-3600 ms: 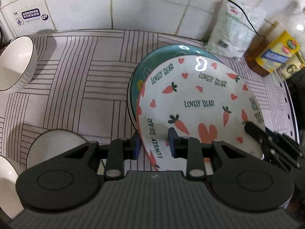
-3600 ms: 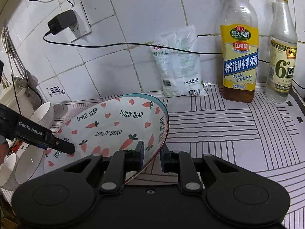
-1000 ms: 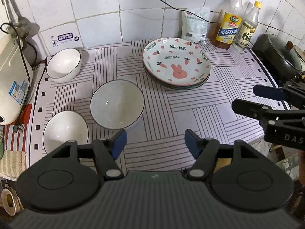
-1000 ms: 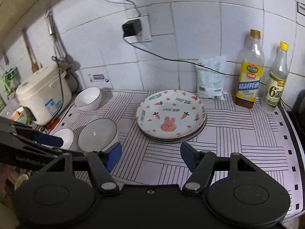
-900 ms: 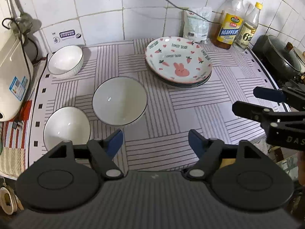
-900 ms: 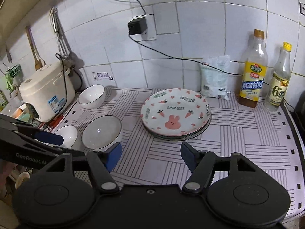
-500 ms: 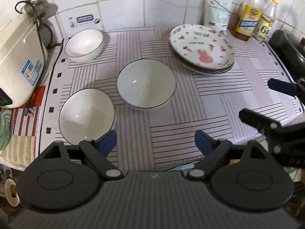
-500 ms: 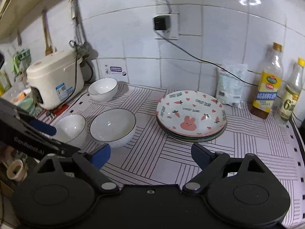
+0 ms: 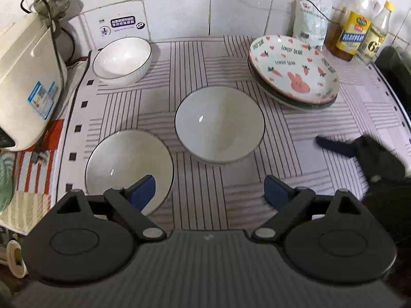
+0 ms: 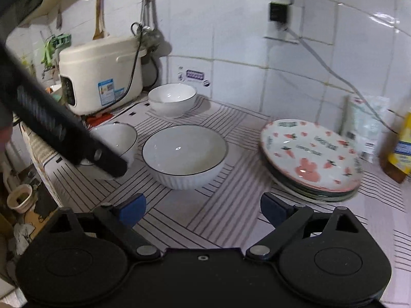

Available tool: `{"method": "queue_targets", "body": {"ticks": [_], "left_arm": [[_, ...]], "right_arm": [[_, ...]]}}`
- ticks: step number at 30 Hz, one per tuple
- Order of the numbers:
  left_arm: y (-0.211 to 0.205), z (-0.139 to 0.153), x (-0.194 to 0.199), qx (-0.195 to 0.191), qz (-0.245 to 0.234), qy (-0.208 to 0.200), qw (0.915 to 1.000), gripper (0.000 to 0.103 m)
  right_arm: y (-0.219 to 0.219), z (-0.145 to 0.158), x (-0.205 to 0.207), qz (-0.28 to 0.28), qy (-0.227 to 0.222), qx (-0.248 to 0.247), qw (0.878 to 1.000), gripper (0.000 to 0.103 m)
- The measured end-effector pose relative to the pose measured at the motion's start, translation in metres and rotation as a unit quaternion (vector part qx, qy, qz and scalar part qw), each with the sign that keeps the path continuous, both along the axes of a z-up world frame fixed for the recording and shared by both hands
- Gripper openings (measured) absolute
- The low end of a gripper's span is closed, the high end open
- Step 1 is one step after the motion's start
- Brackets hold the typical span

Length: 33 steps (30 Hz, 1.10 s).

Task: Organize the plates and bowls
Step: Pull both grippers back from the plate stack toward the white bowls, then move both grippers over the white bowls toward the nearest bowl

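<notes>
Three white bowls with dark rims stand on the striped mat: a middle bowl (image 9: 219,125) (image 10: 185,151), a near-left bowl (image 9: 128,164) (image 10: 115,138) and a far bowl (image 9: 122,57) (image 10: 172,97). A stack of plates (image 9: 292,69) (image 10: 310,154), with the carrot-and-rabbit plate on top, sits at the right. My left gripper (image 9: 208,188) is open and empty; its left finger hangs over the near-left bowl. My right gripper (image 10: 203,206) hovers just in front of the middle bowl, its jaws opening with nothing between them. One right finger (image 9: 334,146) shows in the left wrist view.
A white rice cooker (image 9: 23,82) (image 10: 100,74) stands at the left edge with its cord. Two bottles (image 9: 354,36) and a white bag (image 9: 310,23) line the tiled back wall. A dark pot (image 9: 395,69) sits at the far right.
Both grippers let go of the carrot plate, which now tops the stack. Both then opened wider and came down and left toward the bowls; the right one rolled.
</notes>
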<state>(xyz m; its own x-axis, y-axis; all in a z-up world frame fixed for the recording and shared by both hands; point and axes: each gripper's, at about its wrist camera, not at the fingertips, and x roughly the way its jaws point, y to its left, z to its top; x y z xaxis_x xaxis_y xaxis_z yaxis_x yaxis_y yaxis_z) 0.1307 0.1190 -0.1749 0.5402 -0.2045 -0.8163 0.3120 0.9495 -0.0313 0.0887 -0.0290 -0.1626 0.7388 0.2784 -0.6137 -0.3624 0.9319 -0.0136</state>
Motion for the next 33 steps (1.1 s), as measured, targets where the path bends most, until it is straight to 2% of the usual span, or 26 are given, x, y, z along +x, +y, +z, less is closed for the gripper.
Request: {"method": "queue_targets", "body": {"ticks": [3, 7, 12, 15, 19, 20, 23, 28, 33], "left_arm": [[0.002, 0.000, 0.017, -0.010, -0.001, -0.008, 0.9999, 0.092], [0.004, -0.004, 0.045, -0.005, 0.000, -0.020, 0.9998, 0.090], [0.003, -0.017, 0.081, 0.006, -0.007, -0.011, 0.9999, 0.085], [-0.001, -0.029, 0.098, 0.016, -0.012, 0.002, 0.9998, 0.073], [-0.002, -0.043, 0.115, 0.013, -0.019, 0.026, 0.9994, 0.050], [-0.002, -0.045, 0.118, 0.011, -0.025, 0.030, 0.9992, 0.039], [-0.005, -0.053, 0.122, 0.007, -0.036, 0.043, 0.9984, 0.023], [-0.010, -0.060, 0.123, 0.029, -0.036, 0.042, 0.9981, 0.020], [-0.009, -0.049, 0.123, 0.029, -0.040, 0.018, 0.9986, 0.019]], "right_arm": [[0.008, -0.017, 0.016, 0.003, 0.011, 0.019, 1.000, 0.098], [0.021, -0.033, 0.033, 0.013, 0.007, 0.011, 1.000, 0.098], [0.033, -0.048, 0.050, 0.025, 0.005, 0.016, 1.000, 0.098], [0.037, -0.054, 0.057, 0.023, -0.002, 0.011, 1.000, 0.098], [0.037, -0.056, 0.060, 0.022, -0.013, 0.027, 0.999, 0.096], [0.037, -0.057, 0.063, 0.025, -0.015, 0.030, 0.999, 0.096], [0.037, -0.058, 0.061, 0.023, -0.021, 0.033, 0.999, 0.096], [0.036, -0.063, 0.066, 0.023, -0.015, 0.049, 0.998, 0.096], [0.038, -0.061, 0.074, 0.018, -0.009, 0.047, 0.999, 0.095]]}}
